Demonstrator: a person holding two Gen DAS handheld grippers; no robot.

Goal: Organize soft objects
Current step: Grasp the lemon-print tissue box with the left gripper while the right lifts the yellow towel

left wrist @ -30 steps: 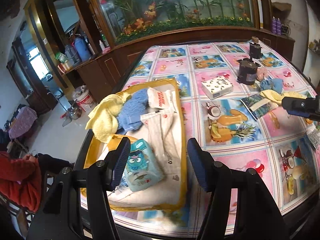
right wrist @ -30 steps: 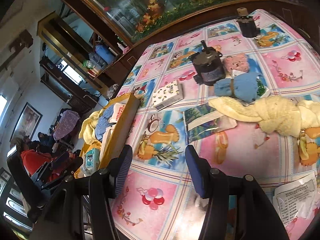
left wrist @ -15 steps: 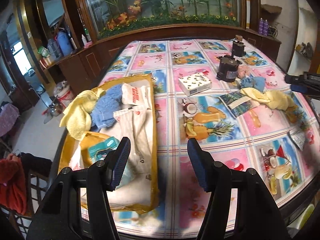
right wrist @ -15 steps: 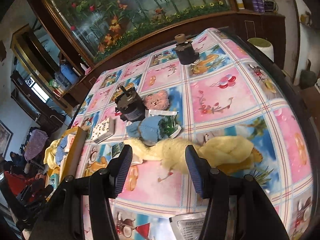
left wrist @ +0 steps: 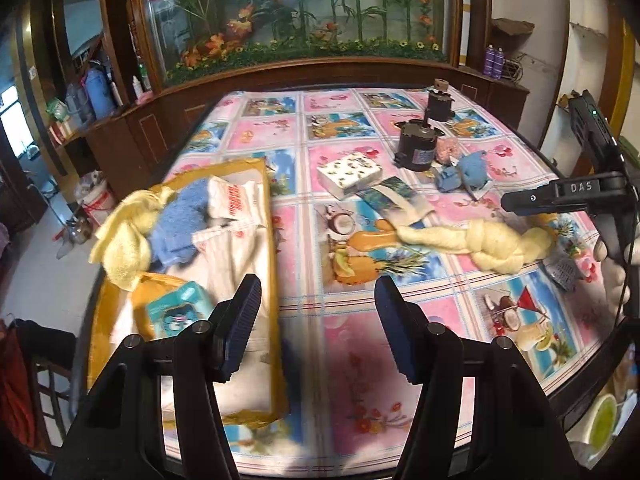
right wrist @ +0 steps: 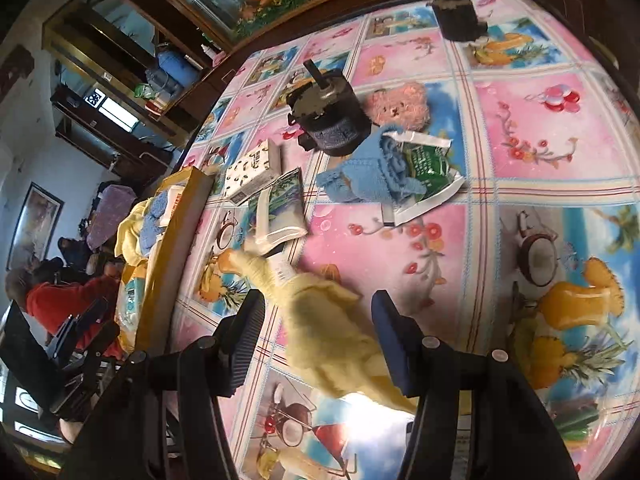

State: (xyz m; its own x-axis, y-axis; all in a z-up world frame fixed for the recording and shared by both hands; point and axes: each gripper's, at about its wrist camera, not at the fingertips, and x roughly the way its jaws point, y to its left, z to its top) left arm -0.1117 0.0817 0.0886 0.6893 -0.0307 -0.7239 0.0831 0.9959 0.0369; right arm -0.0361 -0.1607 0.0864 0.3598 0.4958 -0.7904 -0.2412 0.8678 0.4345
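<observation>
The surface (left wrist: 352, 344) is covered with a pink and blue cloth with fruit pictures. On its left part lies a yellow tray (left wrist: 276, 276), which holds a white bag, a blue towel (left wrist: 180, 224), a yellow towel (left wrist: 124, 236) hanging over its edge, and a teal pack (left wrist: 178, 312). In the middle right of the surface lies a long twisted yellow towel (right wrist: 332, 340), well apart from the tray. The right tool (right wrist: 318, 334) is above this towel with its jaws apart on both sides of it; the pads do not press the cloth. The left tool (left wrist: 318, 320) stands open above the bare cloth, just beside the tray's right edge, with nothing between its jaws. Further back stand a black motor (right wrist: 328, 120), a small blue towel (right wrist: 368, 176) on a green packet, a pink teddy bear (right wrist: 398, 106) and a patterned tissue box (left wrist: 348, 170).
</observation>
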